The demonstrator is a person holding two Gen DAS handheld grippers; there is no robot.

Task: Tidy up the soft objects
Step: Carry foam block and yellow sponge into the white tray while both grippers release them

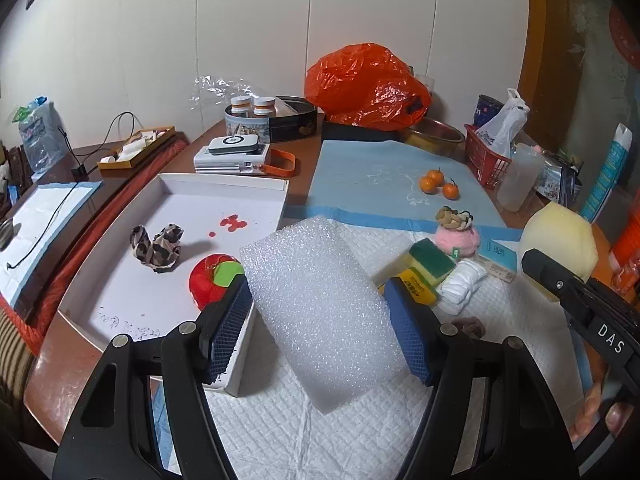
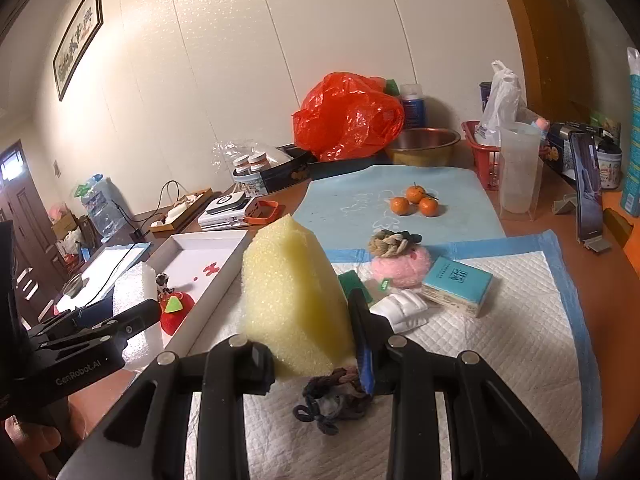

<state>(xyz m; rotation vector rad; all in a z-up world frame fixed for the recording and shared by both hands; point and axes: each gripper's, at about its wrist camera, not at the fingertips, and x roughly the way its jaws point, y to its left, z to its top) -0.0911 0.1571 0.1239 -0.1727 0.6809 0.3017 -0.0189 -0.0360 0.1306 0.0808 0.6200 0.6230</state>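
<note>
My left gripper [image 1: 316, 292] is shut on a white foam block [image 1: 320, 304], lifted over the white quilted pad [image 1: 360, 440]. The block's left edge hangs beside the white box tray [image 1: 224, 186], which holds a leopard-print cloth [image 1: 158, 246] and a red apple plush [image 1: 210, 282]. My right gripper [image 2: 308, 320] is shut on a yellow sponge [image 2: 292, 296], also raised above the pad [image 2: 500, 340]. On the pad lie green-yellow scouring sponges [image 1: 428, 264], a pink fluffy ball [image 2: 402, 266] with a braided tie [image 2: 390, 242] on top, a white folded cloth [image 2: 402, 310] and a dark braided tie [image 2: 332, 396].
A teal tissue pack [image 2: 458, 284] sits on the pad. Three oranges [image 2: 416, 200] lie on the blue mat [image 2: 344, 200]. Behind stand an orange bag [image 2: 348, 116], metal bowl [image 2: 426, 144], red basket [image 2: 482, 152], plastic cup [image 2: 518, 168], a phone on a stand [image 2: 588, 192] and power banks [image 1: 236, 154].
</note>
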